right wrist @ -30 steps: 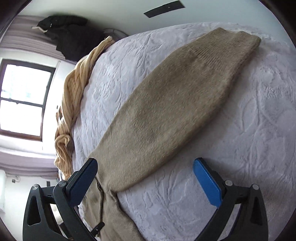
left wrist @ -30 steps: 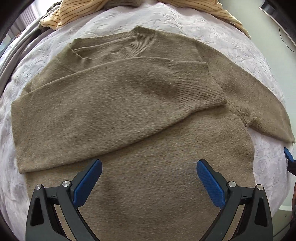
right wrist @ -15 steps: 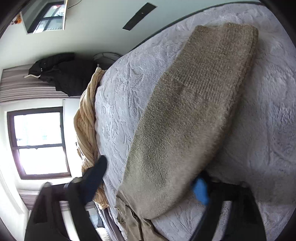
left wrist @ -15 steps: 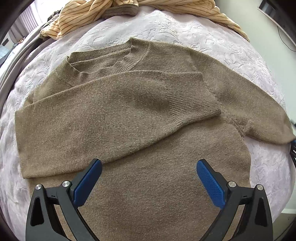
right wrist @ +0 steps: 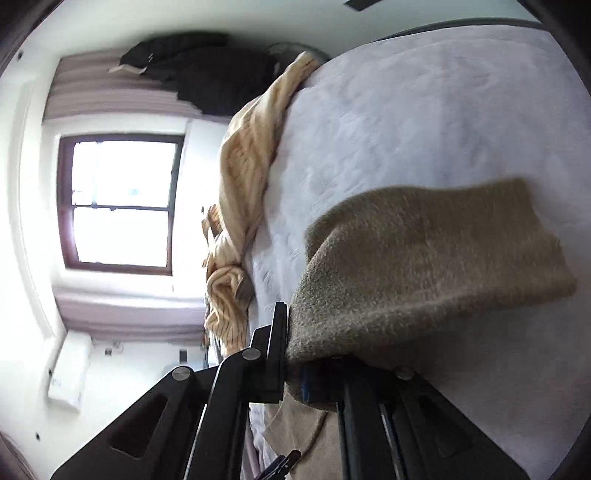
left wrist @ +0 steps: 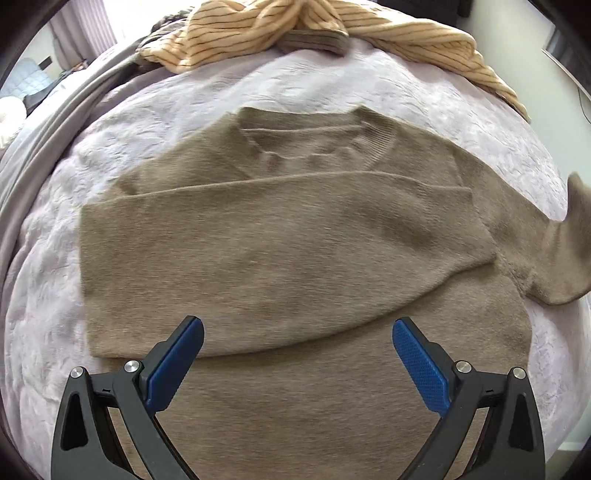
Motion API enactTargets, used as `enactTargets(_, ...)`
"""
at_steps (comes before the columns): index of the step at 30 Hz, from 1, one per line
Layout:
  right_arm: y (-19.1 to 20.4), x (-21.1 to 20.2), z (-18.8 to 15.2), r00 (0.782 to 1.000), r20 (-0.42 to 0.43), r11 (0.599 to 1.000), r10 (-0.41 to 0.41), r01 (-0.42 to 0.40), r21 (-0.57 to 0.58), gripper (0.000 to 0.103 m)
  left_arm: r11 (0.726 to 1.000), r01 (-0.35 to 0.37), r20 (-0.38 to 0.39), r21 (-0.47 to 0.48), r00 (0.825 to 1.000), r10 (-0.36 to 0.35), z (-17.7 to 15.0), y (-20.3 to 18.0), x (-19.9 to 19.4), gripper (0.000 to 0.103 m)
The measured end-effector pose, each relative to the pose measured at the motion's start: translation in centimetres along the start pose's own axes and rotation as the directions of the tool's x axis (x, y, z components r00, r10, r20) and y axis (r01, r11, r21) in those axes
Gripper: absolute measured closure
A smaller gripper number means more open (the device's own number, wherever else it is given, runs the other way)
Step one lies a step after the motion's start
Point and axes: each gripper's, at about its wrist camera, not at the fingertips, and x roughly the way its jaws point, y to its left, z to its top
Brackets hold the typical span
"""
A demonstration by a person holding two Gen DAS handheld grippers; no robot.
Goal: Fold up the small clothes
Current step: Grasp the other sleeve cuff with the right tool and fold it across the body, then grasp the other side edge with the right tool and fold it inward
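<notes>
Sweater (left wrist: 295,266) on bed (left wrist: 48,332), striped garment (left wrist: 258,33) behind it

The sweater (left wrist: 295,266) is brown all over. The bed cover (left wrist: 332,92) under it is pale purple with a leafy bumpy pattern. The cloth (left wrist: 258,33) at the far end is light orange with thin dark stripes. The grabber fingers (left wrist: 417,365) are black with blue dotted pads.
</notes>
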Motion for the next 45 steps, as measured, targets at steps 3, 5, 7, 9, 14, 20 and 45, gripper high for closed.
enactTargets(3, 5.6, 5.7, -3.4, 0.99, -0.14, 0.981, -0.008, -0.019, -0.194, 0.096, 0.999, -0.014, 0.013, -0.041, 1.0, 0.014, 2.8, 1.3, -2.4, 0.001)
enactTargets(5, 8.2, 9.5, -6.6, 0.974, -0.222, 0.949, -0.056, -0.017, -0.314, 0.096, 0.997, -0.032, 0.029, -0.071, 0.999, 0.034, 3.7, 3.1, -3.4, 0.001)
enactTargets(7, 9.5, 13.3, -10.2, 0.947, -0.304, 0.923, -0.102, -0.024, -0.385, 0.096, 0.994, -0.058, 0.04, -0.097, 0.997, 0.062, 5.2, 2.7, -5.5, 0.001)
enactTargets(9, 9.9, 17.3, -14.1, 0.913, -0.382, 0.906, -0.14, -0.038, -0.421, 0.096, 0.989, -0.071, 0.041, -0.128, 0.996, 0.076, 5.7, 4.3, -6.3, 0.001)
enactTargets(14, 7.5, 25.7, -20.0, 0.827, -0.447, 0.875, -0.341, 0.105, -0.473, 0.085, 0.976, -0.117, 0.047, -0.185, 0.991, 0.128, 6.0, 7.6, -7.1, 0.001)
enactTargets(20, 5.7, 25.5, -18.7, 0.863, -0.399, 0.928, -0.309, 0.183, -0.323, 0.039, 0.969, -0.088, 0.051, -0.232, 0.993, 0.103, 5.3, 11.0, -8.0, 0.001)
enactTargets(45, 9.8, 25.5, -28.5, 0.675, -0.414, 0.566, -0.61, 0.005, -0.825, 0.039, 0.94, 0.249, 0.042, -0.235, 0.968, -0.246, 7.5, 10.5, -6.3, 0.001)
